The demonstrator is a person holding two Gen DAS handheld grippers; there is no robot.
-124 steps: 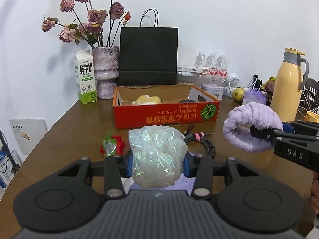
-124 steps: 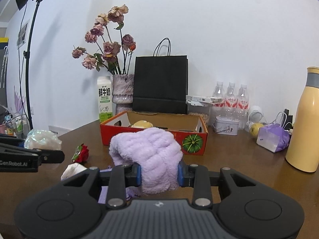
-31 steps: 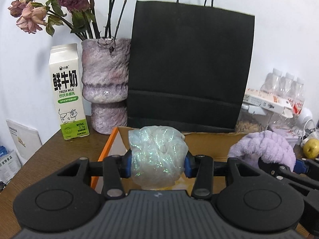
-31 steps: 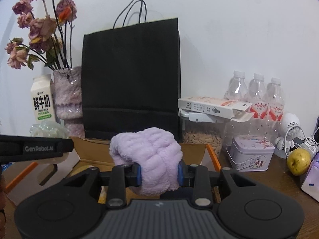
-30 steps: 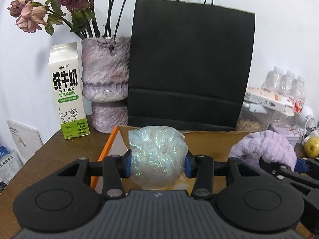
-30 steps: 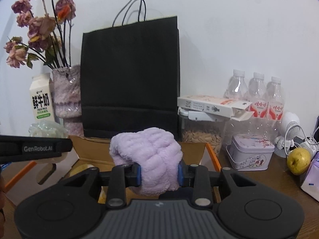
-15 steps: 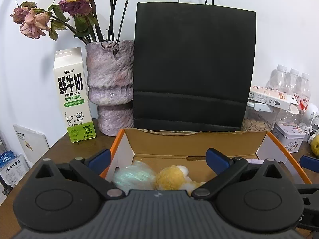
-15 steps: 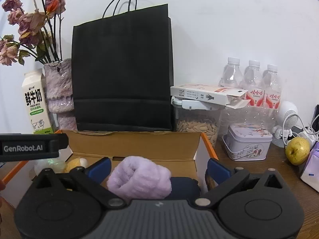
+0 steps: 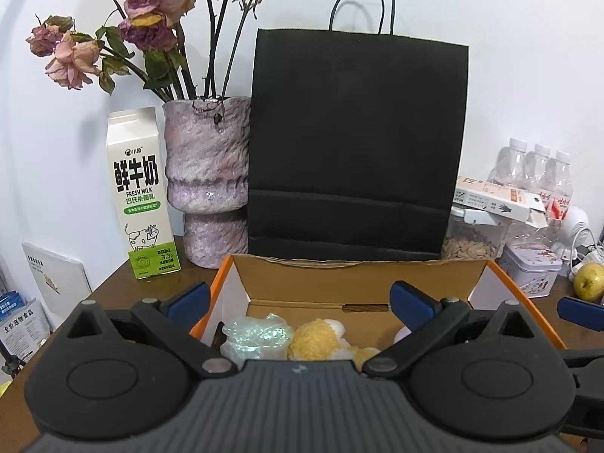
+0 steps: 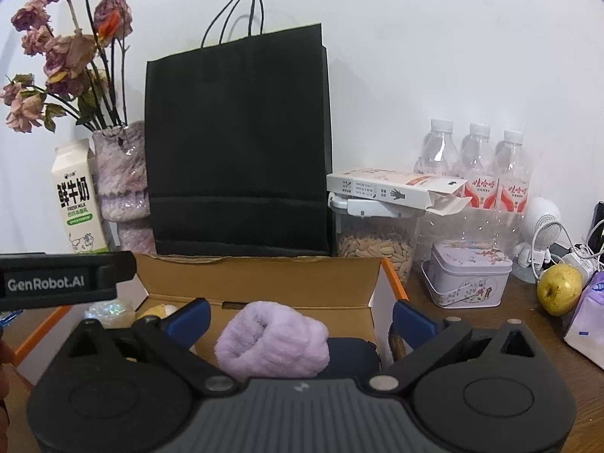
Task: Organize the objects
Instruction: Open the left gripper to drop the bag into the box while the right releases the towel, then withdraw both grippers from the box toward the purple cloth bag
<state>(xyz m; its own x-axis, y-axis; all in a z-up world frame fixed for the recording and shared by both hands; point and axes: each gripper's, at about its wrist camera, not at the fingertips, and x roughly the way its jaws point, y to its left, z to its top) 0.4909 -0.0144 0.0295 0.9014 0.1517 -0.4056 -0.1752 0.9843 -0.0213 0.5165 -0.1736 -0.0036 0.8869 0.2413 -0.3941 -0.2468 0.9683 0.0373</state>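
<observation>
An orange cardboard box (image 9: 362, 283) stands open on the brown table, also in the right wrist view (image 10: 264, 279). My left gripper (image 9: 300, 300) is open and empty above it. An iridescent plastic bundle (image 9: 256, 338) lies inside at the left, beside a yellow plush toy (image 9: 319, 341). My right gripper (image 10: 300, 319) is open and empty over the box's right part. A purple fluffy cloth (image 10: 273, 338) lies inside, partly on a dark case (image 10: 351, 355). The left gripper's finger (image 10: 64, 283) shows at the left of the right wrist view.
Behind the box stand a black paper bag (image 9: 356, 143), a vase of dried roses (image 9: 207, 185) and a milk carton (image 9: 141, 196). To the right are a seed jar (image 10: 373, 234), water bottles (image 10: 475, 166), a tin (image 10: 470, 273) and a yellow-green fruit (image 10: 558, 288).
Both grippers opened over the box and let go: the iridescent bundle and the purple cloth now lie inside it. Since half a second ago the views have shifted only slightly.
</observation>
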